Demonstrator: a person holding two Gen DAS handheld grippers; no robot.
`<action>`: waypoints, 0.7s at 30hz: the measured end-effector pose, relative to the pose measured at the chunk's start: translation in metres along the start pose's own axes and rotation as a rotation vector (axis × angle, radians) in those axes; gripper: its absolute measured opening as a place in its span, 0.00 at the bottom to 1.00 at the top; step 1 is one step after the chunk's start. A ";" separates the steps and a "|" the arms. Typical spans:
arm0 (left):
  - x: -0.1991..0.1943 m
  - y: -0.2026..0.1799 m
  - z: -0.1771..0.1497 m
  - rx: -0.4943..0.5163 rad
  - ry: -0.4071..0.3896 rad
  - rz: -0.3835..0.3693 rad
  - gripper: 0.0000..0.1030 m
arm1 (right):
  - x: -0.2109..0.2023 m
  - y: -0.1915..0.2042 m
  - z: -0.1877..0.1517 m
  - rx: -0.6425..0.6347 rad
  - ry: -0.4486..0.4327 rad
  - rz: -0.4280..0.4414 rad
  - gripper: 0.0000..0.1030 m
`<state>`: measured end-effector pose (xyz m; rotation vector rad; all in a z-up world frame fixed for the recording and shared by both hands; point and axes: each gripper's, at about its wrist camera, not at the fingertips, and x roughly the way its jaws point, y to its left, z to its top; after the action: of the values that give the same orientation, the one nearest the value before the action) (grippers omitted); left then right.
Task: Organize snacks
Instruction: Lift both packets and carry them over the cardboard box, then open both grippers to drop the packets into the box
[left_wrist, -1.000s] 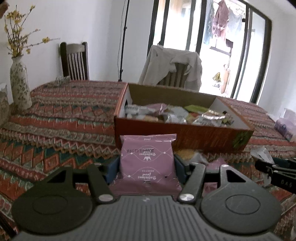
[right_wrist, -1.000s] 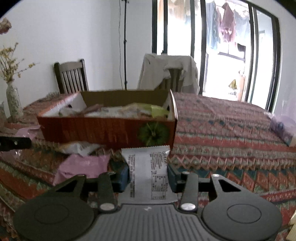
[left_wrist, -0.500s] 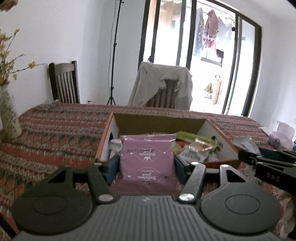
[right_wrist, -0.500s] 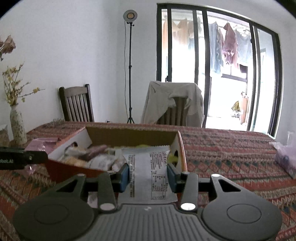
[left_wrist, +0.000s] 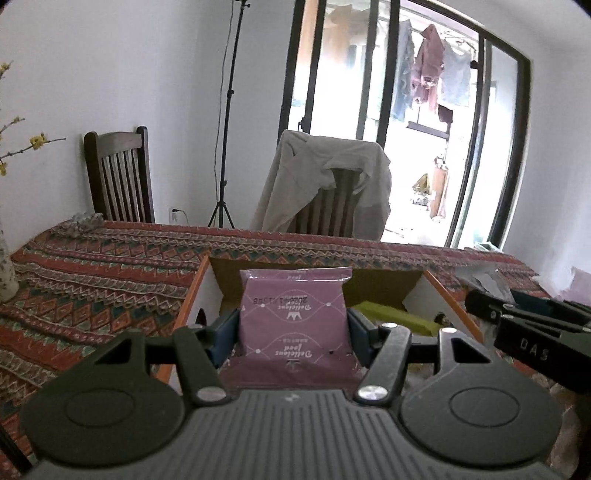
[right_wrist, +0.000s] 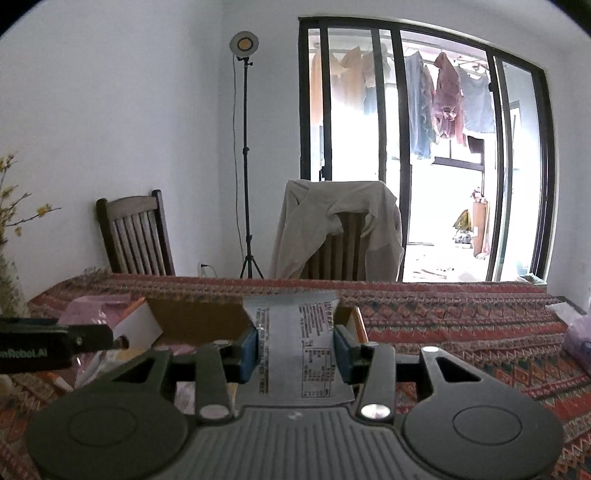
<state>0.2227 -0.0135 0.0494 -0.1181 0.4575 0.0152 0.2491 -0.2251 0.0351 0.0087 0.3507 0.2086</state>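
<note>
**Two packets held over the snack box**

Left gripper (left_wrist: 293, 334) first: its blue pads are clamped on the two side edges of a purple snack packet (left_wrist: 293, 317), jaws about half apart with the packet filling the gap. The packet stands nearly upright in the left wrist view, long axis running away from the camera along the fingers, sealed top edge pointing toward the far wall. Its print reads upside down, so the packet's own top is toward the gripper body. It sits above the near part of an open cardboard box (left_wrist: 192, 295), orange outside and white on the inner walls, which stands on the bench (left_wrist: 92, 269) under a red patterned cloth. A yellow-green packet (left_wrist: 388, 314) lies inside the box, just right of the purple one.

Over to the right gripper (right_wrist: 295, 347): narrower gap here, pads pressed on the long edges of a white snack packet (right_wrist: 295, 332) covered in small printed text and a table. It too points lengthwise away from the camera, crimped end toward the chairs, held above the right end of the same box. The text on it runs sideways.

Each gripper shows at the edge of the other's view, side by side and apart. Behind the bench: a bare wooden chair (right_wrist: 136, 236), a second chair draped in a beige garment (right_wrist: 332, 229), and a light stand (right_wrist: 243, 147).
</note>
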 end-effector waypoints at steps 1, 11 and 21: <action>0.006 0.000 0.002 -0.005 -0.001 0.004 0.61 | 0.005 0.000 0.001 0.004 -0.002 -0.002 0.41; 0.058 0.007 -0.009 -0.014 0.012 0.009 0.61 | 0.040 0.004 -0.017 0.003 -0.004 0.018 0.41; 0.063 0.014 -0.024 -0.017 -0.011 -0.009 0.75 | 0.045 0.006 -0.035 -0.018 0.028 0.008 0.51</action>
<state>0.2685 -0.0033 -0.0016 -0.1372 0.4464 0.0108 0.2775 -0.2108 -0.0126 -0.0108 0.3763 0.2205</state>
